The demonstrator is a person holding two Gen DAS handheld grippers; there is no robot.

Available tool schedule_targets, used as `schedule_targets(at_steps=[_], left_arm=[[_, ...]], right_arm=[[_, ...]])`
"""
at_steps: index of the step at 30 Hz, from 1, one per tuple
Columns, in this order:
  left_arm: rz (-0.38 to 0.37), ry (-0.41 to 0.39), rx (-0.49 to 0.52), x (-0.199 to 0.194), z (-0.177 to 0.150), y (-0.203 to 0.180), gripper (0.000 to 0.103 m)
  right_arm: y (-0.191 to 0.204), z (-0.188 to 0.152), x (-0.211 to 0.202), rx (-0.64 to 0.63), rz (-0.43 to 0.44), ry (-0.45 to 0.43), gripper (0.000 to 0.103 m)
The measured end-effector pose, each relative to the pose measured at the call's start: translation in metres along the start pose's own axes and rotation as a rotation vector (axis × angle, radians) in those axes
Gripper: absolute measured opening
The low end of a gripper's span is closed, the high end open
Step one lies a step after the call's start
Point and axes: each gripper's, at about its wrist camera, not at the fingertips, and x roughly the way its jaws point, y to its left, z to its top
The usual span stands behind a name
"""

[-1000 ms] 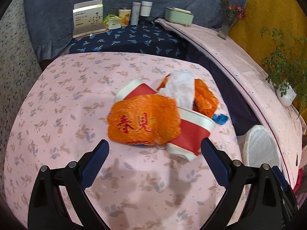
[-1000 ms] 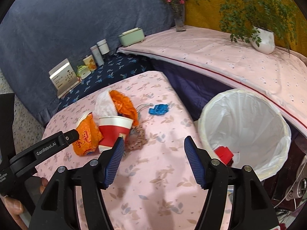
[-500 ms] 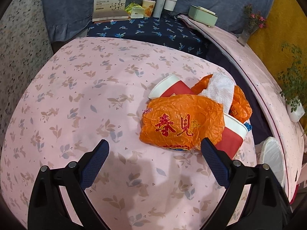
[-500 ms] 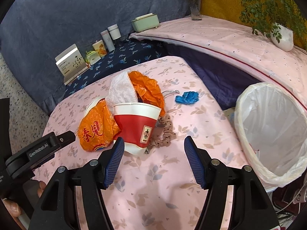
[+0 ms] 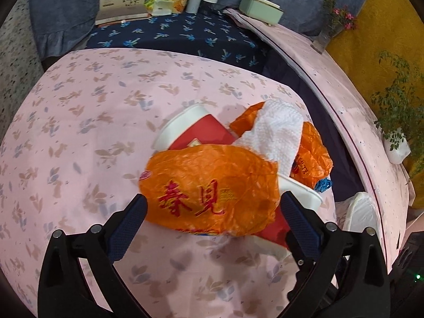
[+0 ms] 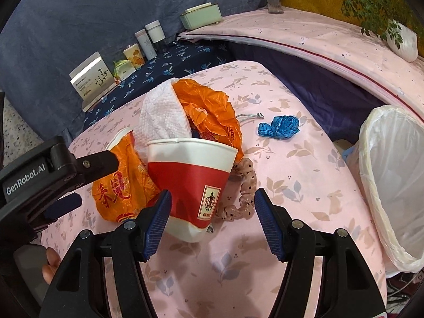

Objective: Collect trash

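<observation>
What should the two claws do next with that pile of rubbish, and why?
Probably ease the right gripper forward a little and close on the red paper cup. Its open jaws already flank the cup's base without touching, the left gripper is lined up on the orange wrapper, and the lined bin waits alongside.

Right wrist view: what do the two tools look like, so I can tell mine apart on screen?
Both are alike: black plastic frames with silver screw heads, each ending in two fingers with ribbed dark blue pads. The right tool fills the bottom of its view. The left tool enters from the left, with white "GenRobot.AI" lettering on its black body. Bare fingers grip its handle; no sleeve shows. No cables show on either.
</observation>
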Motion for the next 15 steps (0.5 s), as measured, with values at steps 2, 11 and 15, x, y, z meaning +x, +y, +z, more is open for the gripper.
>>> schedule_targets(at_steps=[2,11,15], left_arm=[[0.009,0.018,0.016,0.009,0.002,-0.004,0.096],[-0.012,0.083,-0.004,0.028,0.007,0.009,0.063],[-0.035,0.102,-0.011,0.026,0.005,0.015,0.031]], right_arm=[[-0.001,0.002,0.006,0.012,0.009,0.009,0.063],[0.0,0.004,0.025,0.039,0.062,0.042,0.063],[0.005,0.001,0.026,0.027,0.099,0.051,0.044]])
